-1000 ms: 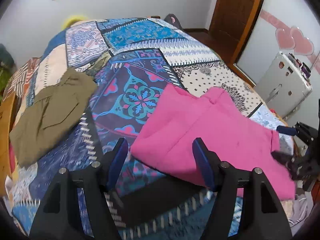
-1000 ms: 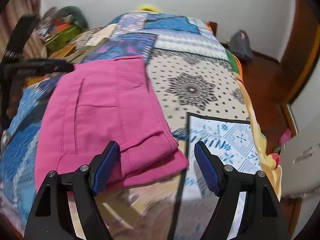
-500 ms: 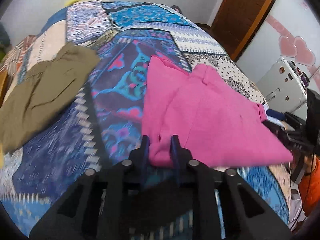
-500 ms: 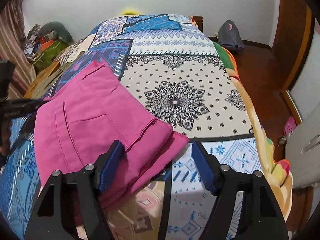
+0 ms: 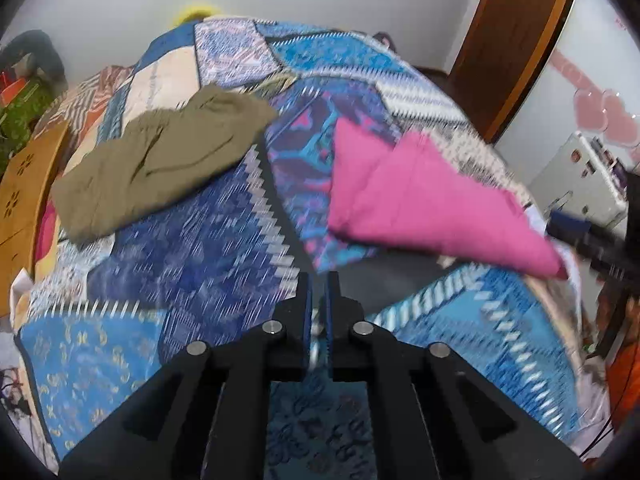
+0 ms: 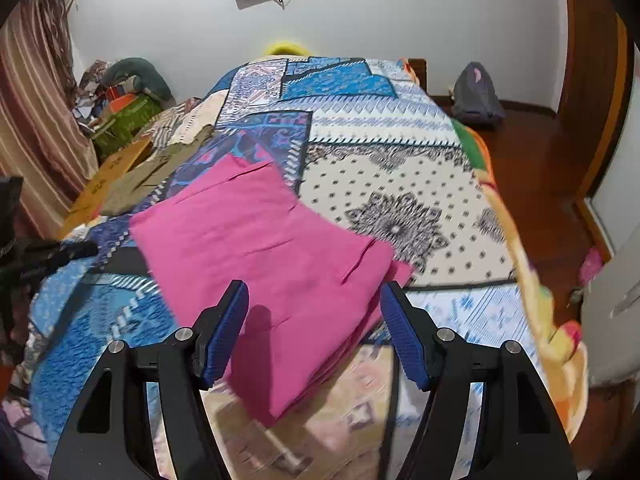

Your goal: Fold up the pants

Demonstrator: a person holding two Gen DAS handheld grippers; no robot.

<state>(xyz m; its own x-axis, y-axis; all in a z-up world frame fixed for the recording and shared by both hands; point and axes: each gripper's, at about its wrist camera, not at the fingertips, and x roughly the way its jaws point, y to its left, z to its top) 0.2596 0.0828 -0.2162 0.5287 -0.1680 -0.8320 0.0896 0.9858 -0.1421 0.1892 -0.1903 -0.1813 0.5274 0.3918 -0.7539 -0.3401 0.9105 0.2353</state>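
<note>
The folded pink pants [image 6: 264, 256] lie on the bed [image 6: 400, 184], reaching between the open right gripper's [image 6: 314, 332] jaws; the left gripper [image 5: 318, 308], empty and shut, has them at two o'clock, farther off.

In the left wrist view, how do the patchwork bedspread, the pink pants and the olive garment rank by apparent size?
1. patchwork bedspread, by far the largest.
2. and 3. pink pants and olive garment look about equal; blur and fisheye leave their order unsure.
</note>
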